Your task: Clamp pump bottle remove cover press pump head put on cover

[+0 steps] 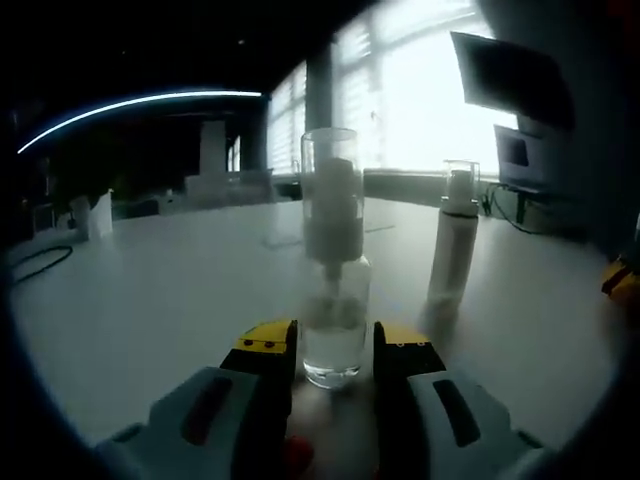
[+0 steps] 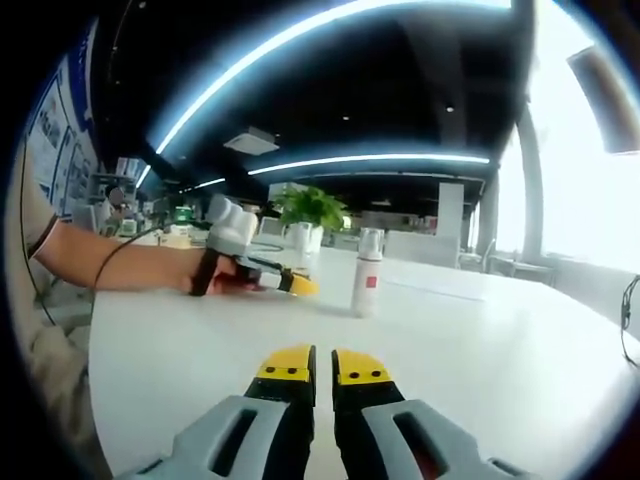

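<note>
Standing on one table [image 1: 150, 300]: two pump bottles — left tool [image 1: 335, 355] pinching one [image 1: 333, 260], right tool [image 2: 311, 370] pressed together.

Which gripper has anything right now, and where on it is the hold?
The left gripper clamps the clear pump bottle by its base, cover on. The right gripper holds nothing, jaws nearly together.

Your left claw [image 1: 335, 352]: two pale grey moulded bodies, each with a dark oval recess, black inner faces, yellow tip caps; a red spot low between them. Your right claw [image 2: 311, 368]: same build, grey shells, yellow caps with small dark dots. In the right gripper view, a dark strap [image 2: 204, 272] wraps your hand.
</note>
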Demonstrator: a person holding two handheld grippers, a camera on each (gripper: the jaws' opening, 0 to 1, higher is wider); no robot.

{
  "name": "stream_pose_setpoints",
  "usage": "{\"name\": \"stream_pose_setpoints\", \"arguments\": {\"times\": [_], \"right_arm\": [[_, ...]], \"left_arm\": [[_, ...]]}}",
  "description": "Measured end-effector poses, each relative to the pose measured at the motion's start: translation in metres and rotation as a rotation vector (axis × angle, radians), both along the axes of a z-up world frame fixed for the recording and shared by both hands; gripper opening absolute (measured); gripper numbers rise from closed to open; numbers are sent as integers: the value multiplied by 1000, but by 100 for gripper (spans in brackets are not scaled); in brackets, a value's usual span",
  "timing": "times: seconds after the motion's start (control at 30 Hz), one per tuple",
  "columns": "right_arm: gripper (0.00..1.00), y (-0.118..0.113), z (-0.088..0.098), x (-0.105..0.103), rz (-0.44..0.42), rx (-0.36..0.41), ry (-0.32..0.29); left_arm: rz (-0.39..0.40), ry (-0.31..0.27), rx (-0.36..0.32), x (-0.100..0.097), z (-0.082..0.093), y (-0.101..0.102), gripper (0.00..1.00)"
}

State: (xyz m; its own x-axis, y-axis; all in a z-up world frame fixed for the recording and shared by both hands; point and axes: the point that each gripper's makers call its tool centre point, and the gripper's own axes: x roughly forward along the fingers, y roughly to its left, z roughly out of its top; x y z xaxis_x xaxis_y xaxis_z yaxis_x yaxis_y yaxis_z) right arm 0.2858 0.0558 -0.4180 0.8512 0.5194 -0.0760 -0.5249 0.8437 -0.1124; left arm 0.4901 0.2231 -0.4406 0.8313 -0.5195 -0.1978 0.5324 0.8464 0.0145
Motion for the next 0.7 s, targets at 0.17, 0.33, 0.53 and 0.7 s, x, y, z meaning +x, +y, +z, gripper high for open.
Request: {"name": "stream_pose_setpoints", "arguments": {"times": [0.17,0.33,0.53,0.7], "right_arm": [[2,0,0,0,1,-4,-1],[2,1,0,0,4,0,2],[2,1,1,-1,2,20,11],[2,0,0,2,-1,33,29]], "left_arm": [[-1,-10,-12,-2,3,1,22],[1,-7,-35,-1,5,3,23],[-2,-14,-25,-7,6,-1,23],[-4,-14,-11,-13,5,-6,23]]}}
